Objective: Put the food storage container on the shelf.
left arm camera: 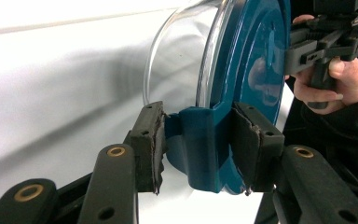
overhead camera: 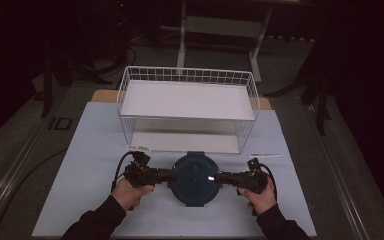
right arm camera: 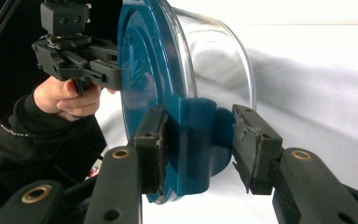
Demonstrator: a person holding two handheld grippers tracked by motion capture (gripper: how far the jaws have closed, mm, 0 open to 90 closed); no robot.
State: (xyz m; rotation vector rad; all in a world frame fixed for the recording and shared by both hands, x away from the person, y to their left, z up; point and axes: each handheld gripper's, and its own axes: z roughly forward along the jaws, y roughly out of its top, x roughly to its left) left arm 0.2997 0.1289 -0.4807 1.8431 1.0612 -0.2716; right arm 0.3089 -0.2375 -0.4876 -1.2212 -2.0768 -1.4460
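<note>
A round glass container with a dark blue lid sits on the white table mat, in front of the wire rack. My left gripper comes in from the left, shut on the lid's left side clip, with both pads pressed against it. From the right, my right gripper is shut on the opposite clip. The glass wall and the blue lid stand side-on in the gripper views. A hand holds each gripper.
A white wire basket rack with a white shelf and an open space beneath it stands just behind the container. A thin white stick lies at the rack's front right corner. Beyond the table is a dark floor with stand legs.
</note>
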